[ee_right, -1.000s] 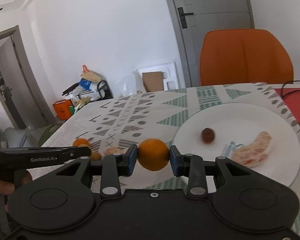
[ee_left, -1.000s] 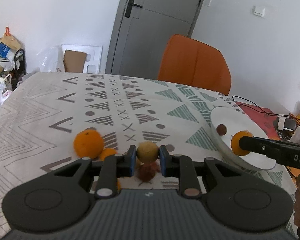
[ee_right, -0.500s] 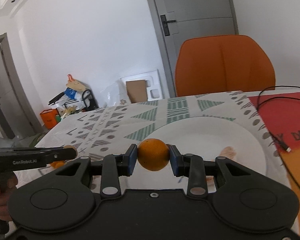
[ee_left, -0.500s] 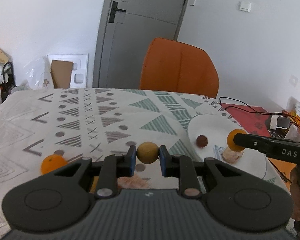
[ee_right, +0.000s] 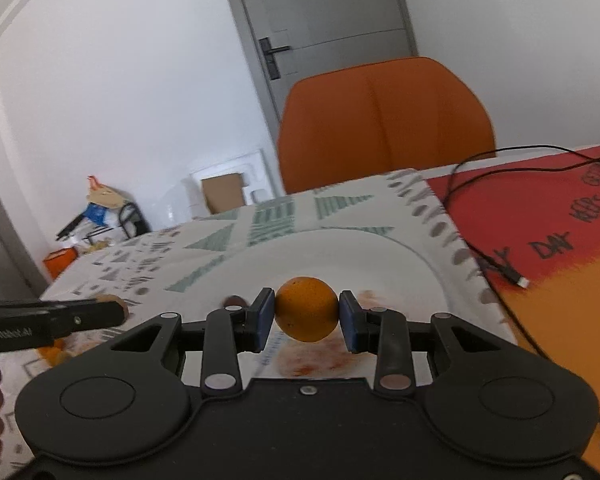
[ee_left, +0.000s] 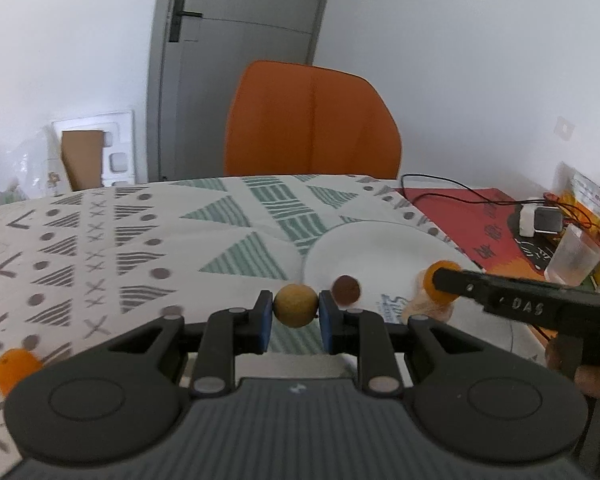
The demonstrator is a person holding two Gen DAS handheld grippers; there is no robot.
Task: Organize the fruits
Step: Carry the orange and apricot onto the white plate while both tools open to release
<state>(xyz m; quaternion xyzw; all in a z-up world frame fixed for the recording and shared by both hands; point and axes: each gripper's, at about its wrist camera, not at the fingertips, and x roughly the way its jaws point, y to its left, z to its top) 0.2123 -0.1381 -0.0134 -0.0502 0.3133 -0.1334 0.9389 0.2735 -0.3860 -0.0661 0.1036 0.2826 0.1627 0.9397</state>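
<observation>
My left gripper [ee_left: 294, 318] is shut on a small tan round fruit [ee_left: 295, 302] and holds it just above the near left rim of the white plate [ee_left: 380, 240]. A small brown fruit [ee_left: 346, 290] and a pale peeled piece [ee_left: 422, 308] lie on the plate. My right gripper [ee_right: 306, 326] is shut on an orange [ee_right: 306, 308] over the plate [ee_right: 340, 256], where the brown fruit [ee_right: 232, 301] shows just left of its fingers. Another orange [ee_left: 14, 368] lies on the cloth at the far left.
An orange chair [ee_left: 312, 120] stands behind the table. Right of the plate lies a red and orange mat [ee_right: 540, 220] with a black cable [ee_right: 496, 264], a clear plastic cup [ee_left: 576, 260] and a charger [ee_left: 540, 220]. A patterned cloth [ee_left: 140, 248] covers the table.
Both grippers have travelled right toward the plate with their fruits held. The plate has grown larger in both views, and the loose oranges have slid off to the left.
</observation>
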